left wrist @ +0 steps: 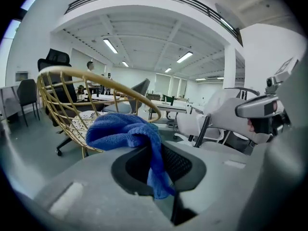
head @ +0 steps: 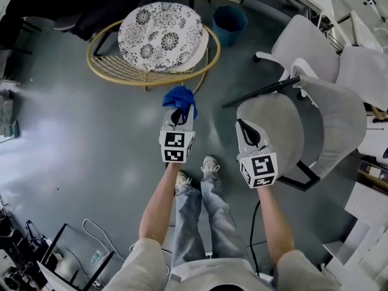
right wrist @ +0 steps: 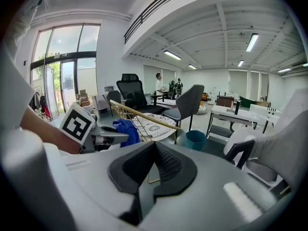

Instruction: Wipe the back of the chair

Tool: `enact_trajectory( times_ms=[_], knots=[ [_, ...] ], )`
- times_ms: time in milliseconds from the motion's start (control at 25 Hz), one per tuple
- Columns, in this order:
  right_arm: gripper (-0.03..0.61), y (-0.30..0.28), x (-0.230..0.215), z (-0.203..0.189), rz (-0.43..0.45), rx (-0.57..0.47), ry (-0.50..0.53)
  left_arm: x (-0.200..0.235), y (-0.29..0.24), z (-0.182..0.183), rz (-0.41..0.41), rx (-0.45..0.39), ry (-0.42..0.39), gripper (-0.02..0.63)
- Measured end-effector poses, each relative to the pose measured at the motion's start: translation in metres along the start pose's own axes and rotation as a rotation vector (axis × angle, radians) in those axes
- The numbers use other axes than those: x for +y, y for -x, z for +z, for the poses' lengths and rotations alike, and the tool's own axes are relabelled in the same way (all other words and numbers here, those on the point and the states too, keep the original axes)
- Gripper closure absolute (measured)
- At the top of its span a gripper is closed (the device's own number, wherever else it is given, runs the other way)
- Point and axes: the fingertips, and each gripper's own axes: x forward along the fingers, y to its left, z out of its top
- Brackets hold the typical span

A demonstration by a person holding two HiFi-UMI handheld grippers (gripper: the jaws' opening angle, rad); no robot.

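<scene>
the grey chair [head: 285, 123] stands on the floor at the person's right. its seat [head: 273, 117] is toward the person and its back [head: 339, 126] is on the far right side, the back's long edge running roughly near to far in the head view. there is one such chair close by, with at least one more pale chair [head: 306, 47] just behind it. a single wicker chair [head: 109, 65] with one patterned cushion [head: 160, 34] stands ahead and to the left, and one blue bin [head: 229, 23] beside it. there are two grippers. the right gripper [head: 247, 132] hangs over the grey chair's seat with its jaws drawn together on nothing, so it is the nearer one to the back but has nothing to wipe with. the left gripper [head: 179, 117] is over bare floor, well apart from the chair, and its jaws are pinched onto the one blue cloth [head: 179, 97]. the cloth bunches above the jaws and droops between them in the left gripper view [left wrist: 122, 131]. so the back lies to the right of the cloth, beyond the right gripper and the seat. the coming move looks like a sweep of the left gripper rightward across the body, or a step around the chair, to lay the cloth along that curved back.
</scene>
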Motion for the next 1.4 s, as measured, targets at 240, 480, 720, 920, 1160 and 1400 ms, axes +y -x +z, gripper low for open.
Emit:
enact_trajectory(
  times_ms=[240, 480, 720, 920, 1160, 1400],
  knots=[
    [0.578, 0.007, 0.014, 0.031, 0.002, -0.038, -0.021, 0.005, 0.061, 0.035, 0.036, -0.041, 0.004, 0.563],
    [0.578, 0.033, 0.027, 0.081, 0.023, -0.087, -0.012, 0.021, 0.138, 0.095, 0.112, -0.116, 0.025, 0.563],
    [0.578, 0.069, 0.03, 0.145, 0.014, -0.145, -0.014, 0.032, 0.206, 0.159, 0.178, -0.17, 0.034, 0.563],
    [0.578, 0.095, 0.027, 0.183, 0.004, -0.185, -0.03, 0.033, 0.248, 0.199, 0.212, -0.212, 0.029, 0.563],
    [0.578, 0.113, 0.024, 0.217, -0.002, -0.191, -0.001, 0.027, 0.284, 0.228, 0.233, -0.23, 0.004, 0.563],
    [0.578, 0.125, 0.035, 0.247, 0.01, -0.22, 0.031, 0.029, 0.321, 0.235, 0.273, -0.241, 0.004, 0.563]
  ],
)
